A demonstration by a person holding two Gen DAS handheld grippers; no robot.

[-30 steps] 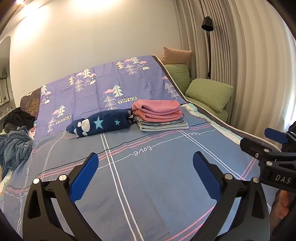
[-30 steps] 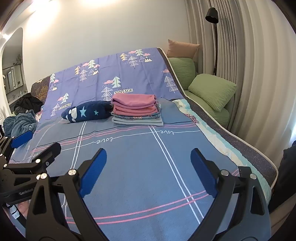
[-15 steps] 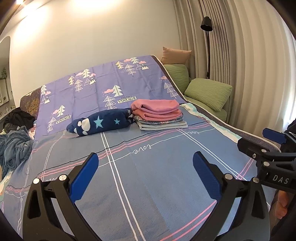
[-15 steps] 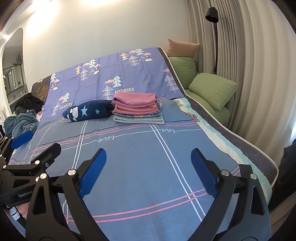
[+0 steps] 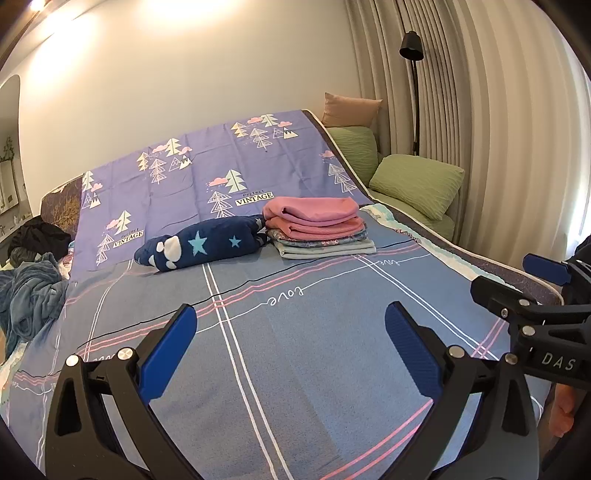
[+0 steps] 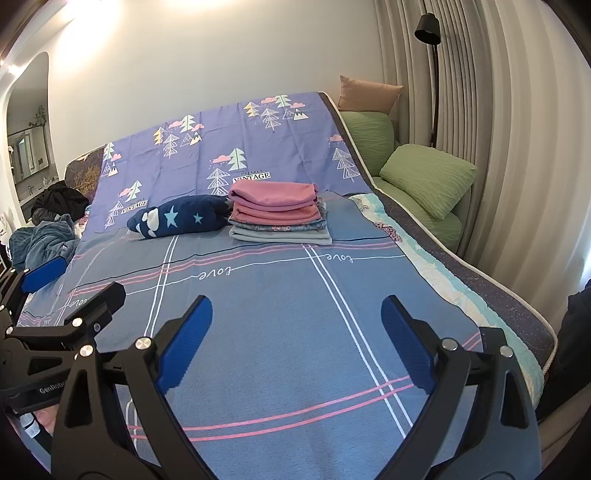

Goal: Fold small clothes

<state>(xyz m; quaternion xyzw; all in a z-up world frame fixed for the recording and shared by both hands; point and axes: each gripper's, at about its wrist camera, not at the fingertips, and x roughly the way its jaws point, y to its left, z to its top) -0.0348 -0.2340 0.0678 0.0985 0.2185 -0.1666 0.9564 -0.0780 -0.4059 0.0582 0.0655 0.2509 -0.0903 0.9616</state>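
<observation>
A stack of folded clothes (image 5: 317,229) (image 6: 277,214), pink pieces on top of blue and grey ones, lies on the blue bed sheet (image 5: 295,332) (image 6: 277,314) towards the back. Beside it to the left rests a rolled navy garment with stars (image 5: 203,247) (image 6: 177,219). My left gripper (image 5: 290,339) hovers open over the bare sheet in front, holding nothing. My right gripper (image 6: 297,336) is likewise open and holds nothing, to the right of the left one. Each gripper shows at the edge of the other's view.
A heap of loose blue and dark clothes (image 5: 29,280) (image 6: 44,236) sits at the bed's left edge. Green pillows (image 5: 417,184) (image 6: 428,177) and a floor lamp (image 6: 428,33) stand at the right by the curtains. The bed's right edge (image 6: 517,306) drops off.
Both grippers have drifted slightly; the folded stack sits a little lower and nearer in both views. Nothing was taken hold of or let go.
</observation>
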